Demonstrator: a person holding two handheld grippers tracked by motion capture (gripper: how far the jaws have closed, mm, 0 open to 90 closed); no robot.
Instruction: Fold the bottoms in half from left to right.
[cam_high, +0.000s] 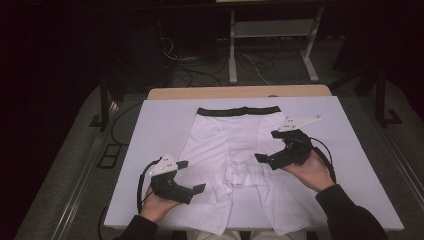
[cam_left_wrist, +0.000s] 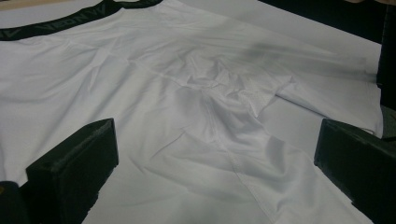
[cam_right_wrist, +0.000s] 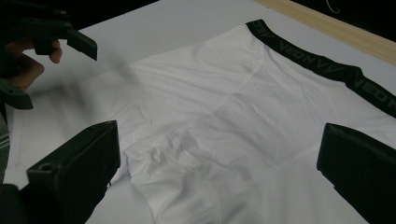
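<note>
A pair of white boxer briefs (cam_high: 235, 155) lies flat and face up in the middle of a white bench (cam_high: 160, 115), its black waistband (cam_high: 239, 110) at the far edge and its 2 legs pointing toward the person. The crotch area is bunched and wrinkled. The left gripper (cam_high: 191, 176) hovers above the near left leg, jaws spread wide, holding nothing. The right gripper (cam_high: 266, 146) hovers above the right side of the garment, jaws also wide apart and empty. The fabric looks thin, light and limp, so it would likely sag and fold when lifted. The waistband or a leg hem seems the firmest place to pinch.
</note>
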